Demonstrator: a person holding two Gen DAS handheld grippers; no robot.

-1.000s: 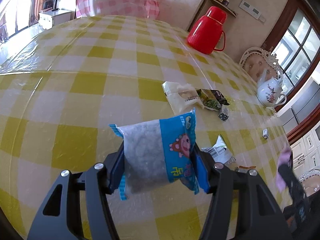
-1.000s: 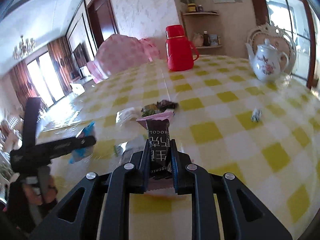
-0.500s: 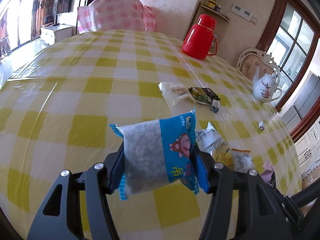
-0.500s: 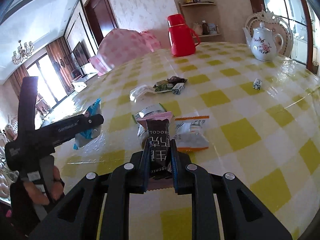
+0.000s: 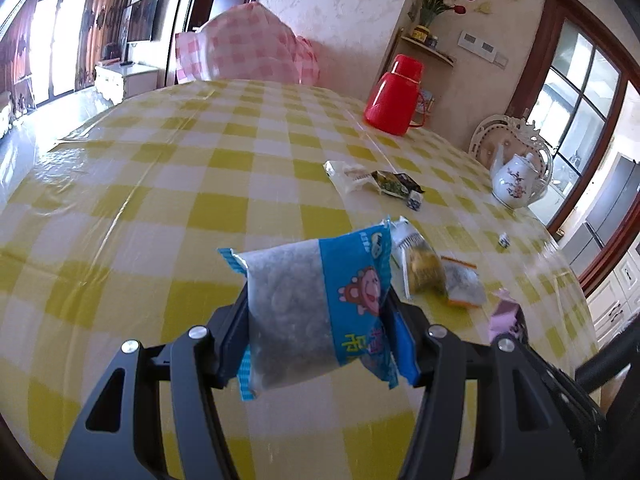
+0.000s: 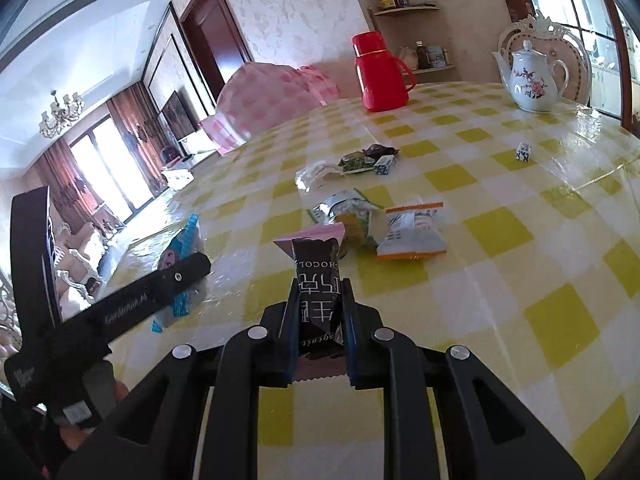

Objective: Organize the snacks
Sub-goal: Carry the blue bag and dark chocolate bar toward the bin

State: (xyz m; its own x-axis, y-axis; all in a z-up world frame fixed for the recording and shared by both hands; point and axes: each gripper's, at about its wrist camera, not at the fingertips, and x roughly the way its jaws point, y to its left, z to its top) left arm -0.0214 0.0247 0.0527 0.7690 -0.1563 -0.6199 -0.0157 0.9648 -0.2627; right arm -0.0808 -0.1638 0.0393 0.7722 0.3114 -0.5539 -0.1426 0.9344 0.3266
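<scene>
The left gripper (image 5: 316, 312) was seen clamped on a blue-and-clear snack packet (image 5: 316, 304); the packet was held crosswise between the fingers (image 5: 234, 332), its sealed ends sticking out past both, and it was lifted clear of the yellow-checked tabletop (image 5: 160, 184). In the right wrist view the same gripper (image 6: 188, 276) and packet (image 6: 180, 248) were found at the left edge, with part of a hand (image 6: 76, 436) below them.

Just right of the held packet, two packets lay on the tabletop touching each other — a silver-and-yellow packet (image 5: 420, 264) and an orange-edged packet (image 5: 462, 280). Farther back, a white wrapper (image 5: 348, 172), a dark green packet (image 5: 394, 184) and a small blue-white sweet (image 5: 415, 201) were grouped closely; a second small sweet (image 5: 503, 240) lay well apart to the right.

The right gripper (image 6: 320, 312) was narrowed tightly onto a dark chocolate bar (image 6: 318, 280), which stood upright between the fingers (image 6: 290, 340), with a pink wrapper (image 6: 312, 236) showing behind its top. Both were held above the tabletop, near the orange-edged packet.

At the far side, a red thermos jug (image 5: 394, 100) and a white flowered teapot (image 5: 516, 184) stood upright with lids on — contents could not be told.
</scene>
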